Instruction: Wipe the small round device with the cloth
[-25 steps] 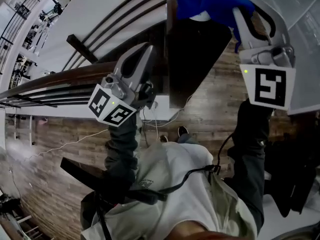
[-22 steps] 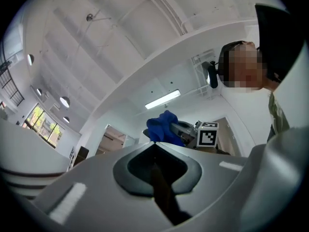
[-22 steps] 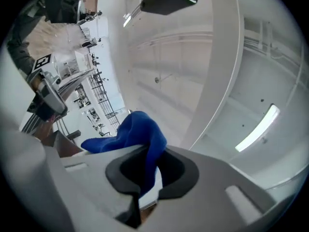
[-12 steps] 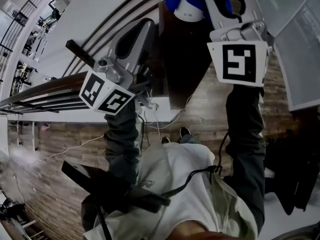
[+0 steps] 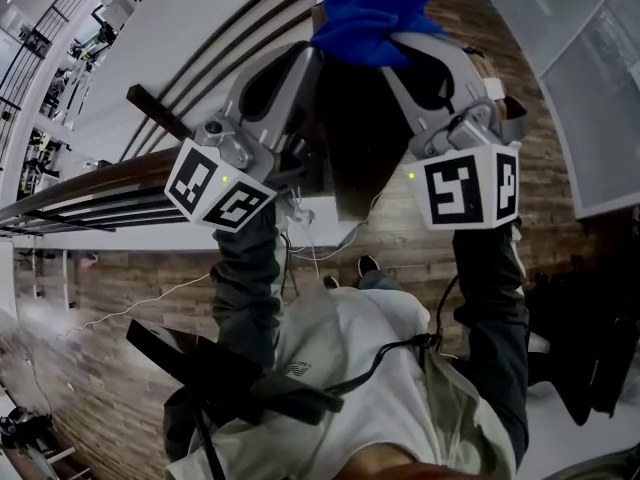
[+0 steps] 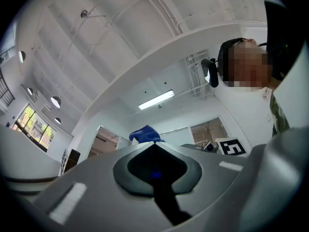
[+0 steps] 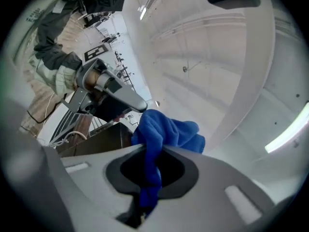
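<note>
Two grippers (image 5: 303,68) (image 5: 398,46), one blue cloth (image 5: 372,8)

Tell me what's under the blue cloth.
The cloth, pinched in the right hand-held gripper, hides whatever it covers; nothing beneath it shows. Only the dark wooden stand is visible by it.

Cloth (image 7: 166,129): deep blue, soft napped fabric, matt, bunched in loose folds where the right gripper (image 7: 147,151) pinches it. Right gripper and left gripper (image 6: 154,146): 2 smooth, matt grey plastic shells, each with a darker, duller inset around the jaw root; marker cube (image 5: 215,198) faces flat black-and-white, no shine. Floor (image 5: 130,268): grainy wood planks with a low sheen; sleeve (image 5: 245,288): dark, creased, matt cloth.
</note>
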Demonstrator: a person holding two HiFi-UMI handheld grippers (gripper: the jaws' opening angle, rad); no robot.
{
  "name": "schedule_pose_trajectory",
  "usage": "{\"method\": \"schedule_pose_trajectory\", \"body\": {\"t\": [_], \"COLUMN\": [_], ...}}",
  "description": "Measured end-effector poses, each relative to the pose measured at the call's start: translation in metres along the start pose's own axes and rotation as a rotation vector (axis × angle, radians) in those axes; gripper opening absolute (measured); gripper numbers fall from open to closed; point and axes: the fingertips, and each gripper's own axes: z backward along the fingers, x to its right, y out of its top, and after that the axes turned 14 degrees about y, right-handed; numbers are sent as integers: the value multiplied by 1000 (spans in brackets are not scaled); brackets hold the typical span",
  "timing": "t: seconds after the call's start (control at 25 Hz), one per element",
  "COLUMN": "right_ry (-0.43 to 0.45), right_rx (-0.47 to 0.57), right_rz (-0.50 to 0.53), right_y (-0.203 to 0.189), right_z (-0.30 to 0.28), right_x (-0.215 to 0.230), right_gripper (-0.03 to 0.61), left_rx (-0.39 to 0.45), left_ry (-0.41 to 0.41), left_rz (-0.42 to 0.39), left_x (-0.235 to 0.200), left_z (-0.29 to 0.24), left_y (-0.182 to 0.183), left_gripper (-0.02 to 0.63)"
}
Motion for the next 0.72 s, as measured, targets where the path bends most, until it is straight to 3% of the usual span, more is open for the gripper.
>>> {"method": "schedule_pose_trajectory", "body": {"t": [0.08,0.16,0.28,0.44,0.56,0.72], "right_ry": [-54,-164,-282,-269,-254,-195], "right_rx": [106,170,97,85,112,58], "right_rz": [-23,-75,-163,-188,-203,-238], "right_y": [15,16,-9,-17,-20,-32], "right_z": [12,29,40,15,7,9], "right_x": [22,58,104,115,99,74], "right_gripper": [32,32,32,32,32,32], "left_rx": [-2,-6,-18,-23,-27,-34], "left_ry": [-2,-1,6,9,1,10], "left_rz": [1,1,3,6,3,13], "left_x": [0,-1,-1,1,5,2], "left_z": [2,2,1,6,9,10], "left_y": [2,-1,-7,-7,-8,-15], "left_gripper": [2,2,2,2,2,3]}}
